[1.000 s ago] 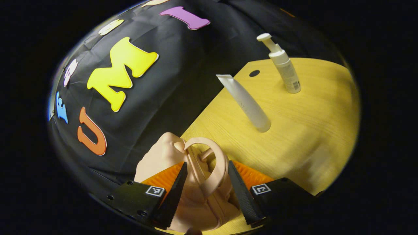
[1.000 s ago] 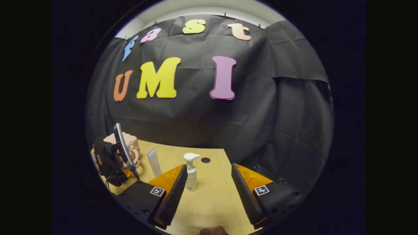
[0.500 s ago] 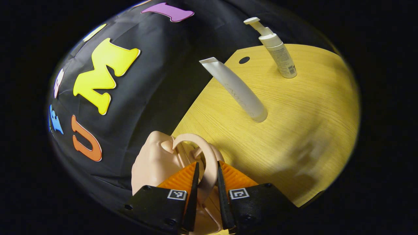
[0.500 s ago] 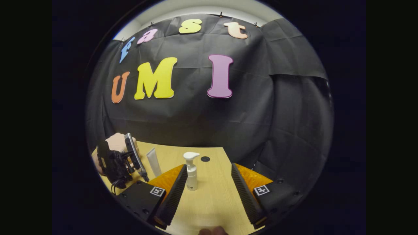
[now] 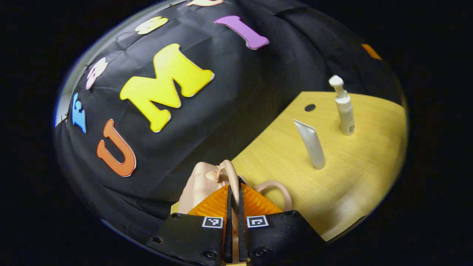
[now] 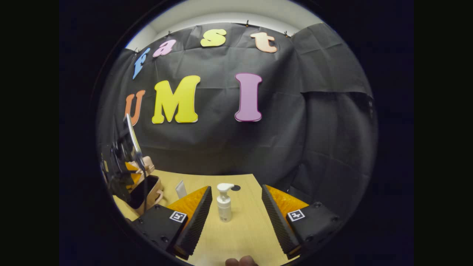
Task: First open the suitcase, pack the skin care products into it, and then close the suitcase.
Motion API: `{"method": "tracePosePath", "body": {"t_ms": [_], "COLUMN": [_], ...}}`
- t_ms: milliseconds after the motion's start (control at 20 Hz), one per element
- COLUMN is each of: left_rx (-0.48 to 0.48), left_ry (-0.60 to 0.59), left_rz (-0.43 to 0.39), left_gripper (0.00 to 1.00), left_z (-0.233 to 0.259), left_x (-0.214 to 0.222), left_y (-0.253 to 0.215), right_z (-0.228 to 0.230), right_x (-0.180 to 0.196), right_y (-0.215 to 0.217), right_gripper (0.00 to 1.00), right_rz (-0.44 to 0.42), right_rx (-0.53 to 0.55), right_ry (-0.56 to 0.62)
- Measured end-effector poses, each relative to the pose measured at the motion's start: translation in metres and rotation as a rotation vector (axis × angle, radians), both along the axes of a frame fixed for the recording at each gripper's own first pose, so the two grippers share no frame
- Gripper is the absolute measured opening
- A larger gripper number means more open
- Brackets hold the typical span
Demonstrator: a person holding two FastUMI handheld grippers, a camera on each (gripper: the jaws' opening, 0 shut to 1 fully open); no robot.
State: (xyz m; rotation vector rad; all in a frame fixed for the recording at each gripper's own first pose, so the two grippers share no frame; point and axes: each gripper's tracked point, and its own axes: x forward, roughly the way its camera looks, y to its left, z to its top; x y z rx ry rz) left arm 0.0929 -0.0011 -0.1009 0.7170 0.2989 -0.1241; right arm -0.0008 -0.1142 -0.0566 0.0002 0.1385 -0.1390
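suitcase (image 6: 147, 188) lid held raised, interior dark | left gripper (image 5: 233, 207) clamped on lid handle (image 5: 231, 175) | right gripper (image 6: 236, 214) spread wide | pump bottle (image 6: 224, 202), tube (image 5: 311, 143) standing on worktop (image 5: 354, 173)

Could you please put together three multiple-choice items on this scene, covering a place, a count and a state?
1. Where does the pump bottle stand in the right gripper view?
A. Inside the suitcase
B. On the table, seen between the right gripper's open fingers
C. Lying flat at the table's edge

2. How many skin care products stand on the wooden table?
A. Two
B. Three
C. Four

3. What is the state of the left gripper?
A. Wide open over the tube
B. Shut on a handle of the suitcase
C. Shut on the pump bottle

Answers:
1 B: the bottle stands upright on the tabletop beyond the right gripper, whose fingers are spread.
2 A: the white tube and the pump bottle.
3 B: its fingers press on a thin peach handle of the suitcase, whose lid is lifted.
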Motion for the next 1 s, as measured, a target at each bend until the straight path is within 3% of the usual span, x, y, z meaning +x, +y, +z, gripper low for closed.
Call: {"method": "tracePosePath", "body": {"t_ms": [250, 400, 550, 700, 1000], "left_rx": [-0.137, -0.253, -0.364, -0.416, -0.585], "left_ry": [-0.209, -0.278, -0.291, -0.261, -0.120], "left_rz": [0.144, 0.251, 0.357, 0.423, 0.557], "left_gripper": [0.07, 0.06, 0.07, 0.07, 0.07], "left_z": [0.104, 0.118, 0.107, 0.085, 0.005], "left_x": [0.000, -0.010, -0.007, 0.015, 0.060], "left_y": [0.119, 0.211, 0.299, 0.377, 0.449], "right_z": [0.047, 0.065, 0.073, 0.073, 0.051], "right_x": [0.006, 0.010, 0.011, 0.007, -0.005], "right_y": [0.049, 0.083, 0.116, 0.147, 0.197], "right_gripper": [0.80, 0.80, 0.80, 0.80, 0.80], "right_rz": [0.046, 0.076, 0.105, 0.116, 0.136], "right_rx": [-0.017, -0.044, -0.081, -0.116, -0.161], "right_ry": [-0.059, -0.082, -0.083, -0.068, 0.016]}}
